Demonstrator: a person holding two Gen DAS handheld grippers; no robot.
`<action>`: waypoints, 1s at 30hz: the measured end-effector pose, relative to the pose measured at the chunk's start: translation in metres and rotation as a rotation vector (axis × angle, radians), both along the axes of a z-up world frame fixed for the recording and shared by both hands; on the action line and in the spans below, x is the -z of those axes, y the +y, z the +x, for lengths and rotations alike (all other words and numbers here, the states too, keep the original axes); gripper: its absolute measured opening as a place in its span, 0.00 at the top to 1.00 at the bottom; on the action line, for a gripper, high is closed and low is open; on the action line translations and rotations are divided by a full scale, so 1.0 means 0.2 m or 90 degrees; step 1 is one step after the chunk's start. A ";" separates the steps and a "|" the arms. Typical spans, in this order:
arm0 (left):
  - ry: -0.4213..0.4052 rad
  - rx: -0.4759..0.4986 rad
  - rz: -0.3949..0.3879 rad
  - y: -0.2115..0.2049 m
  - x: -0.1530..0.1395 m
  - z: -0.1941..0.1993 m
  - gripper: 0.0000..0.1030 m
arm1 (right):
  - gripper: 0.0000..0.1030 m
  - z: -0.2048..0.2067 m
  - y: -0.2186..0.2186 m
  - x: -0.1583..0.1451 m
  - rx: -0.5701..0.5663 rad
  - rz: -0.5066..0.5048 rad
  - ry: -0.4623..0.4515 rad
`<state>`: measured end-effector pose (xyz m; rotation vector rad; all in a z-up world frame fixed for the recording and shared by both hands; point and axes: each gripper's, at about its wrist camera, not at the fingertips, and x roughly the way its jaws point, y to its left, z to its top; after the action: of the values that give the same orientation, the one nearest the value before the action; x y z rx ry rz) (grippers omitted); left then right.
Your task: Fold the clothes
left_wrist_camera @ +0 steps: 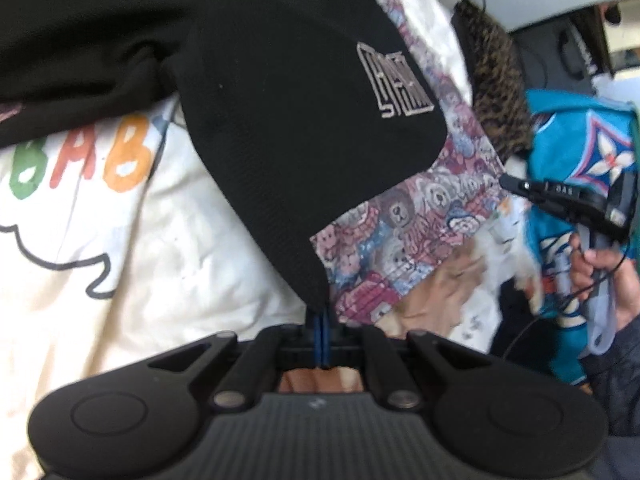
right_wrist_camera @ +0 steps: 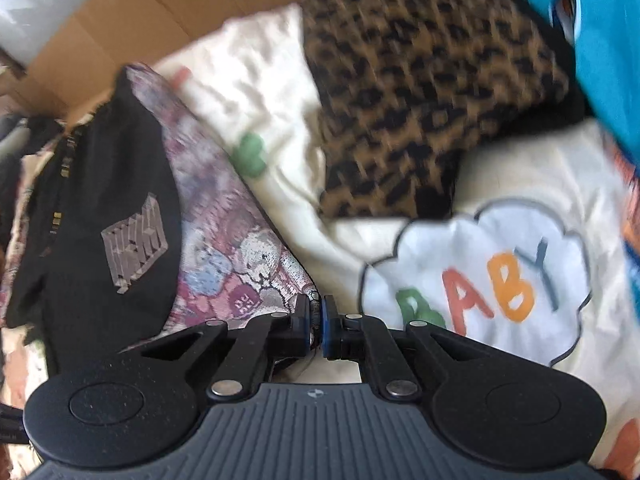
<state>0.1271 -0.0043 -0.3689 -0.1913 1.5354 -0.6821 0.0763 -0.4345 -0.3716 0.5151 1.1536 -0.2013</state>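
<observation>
Black and bear-print garment (left_wrist_camera: 304, 120): the piece being folded. It lies on top of the cream BABY cloth (left_wrist_camera: 120, 240), in the middle of a heap of other clothes. One black corner runs down into the left gripper (left_wrist_camera: 322, 320), whose jaws are clenched on that corner. The fabric rises taut from the pinch, so the hold looks meant to keep the edge under tension.

- Left in the left wrist view: a dark garment (left_wrist_camera: 80, 40) bunched over the cream cloth. It reads as not yet sorted.
- Centre: black panel with a stitched pale logo (left_wrist_camera: 394, 80); the bear-print panel (left_wrist_camera: 420, 220) spreads out beside it.
- Right: leopard-print piece (left_wrist_camera: 496, 92), then a teal patterned garment (left_wrist_camera: 580, 152). The right gripper (left_wrist_camera: 560, 196) shows side-on in front of the teal fabric, with the person's hand (left_wrist_camera: 608, 276) on its grip.

Right wrist view, left to right:
- Same garment (right_wrist_camera: 120, 208), black over bear print, at the left, with a cardboard box (right_wrist_camera: 160, 12) behind it.
- Right gripper (right_wrist_camera: 318, 320): jaws squeezed nearly together on the bear-print hem at the garment's lower corner.
- Leopard-print piece (right_wrist_camera: 420, 100) and the BABY cloth (right_wrist_camera: 480, 280) lie beyond, untouched.

Judgement: two corners of one edge are pinched, one per gripper. That suits lifting the edge and carrying it over to make a fold. The fold itself is not yet made. The cloth underneath could drag along with it.
</observation>
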 end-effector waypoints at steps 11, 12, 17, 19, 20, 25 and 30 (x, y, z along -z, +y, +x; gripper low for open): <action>0.002 0.050 0.060 -0.10 0.06 0.00 0.97 | 0.95 0.01 0.02 0.04 -0.005 -0.026 0.034; 0.006 0.050 0.069 -0.08 0.06 0.01 0.95 | 0.95 0.01 0.02 0.03 -0.006 -0.025 0.037; 0.014 -0.005 0.097 0.06 -0.04 0.06 0.89 | 0.93 -0.05 -0.01 -0.09 0.020 -0.012 0.034; -0.002 -0.017 0.099 0.11 -0.12 0.08 0.89 | 0.93 -0.08 -0.01 -0.15 0.024 -0.005 0.021; -0.009 -0.018 0.102 0.13 -0.16 0.09 0.88 | 0.93 -0.09 -0.01 -0.18 0.025 -0.003 0.013; -0.041 -0.039 0.122 0.21 -0.34 0.13 0.87 | 0.93 -0.12 0.02 -0.33 0.033 0.011 -0.011; -0.069 -0.084 0.126 0.31 -0.55 0.18 0.85 | 0.93 -0.14 0.08 -0.50 0.032 0.018 -0.030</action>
<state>0.1622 0.0570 -0.2591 -0.1030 1.4618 -0.4262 0.0474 -0.4195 -0.2710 0.5710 1.0989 -0.2152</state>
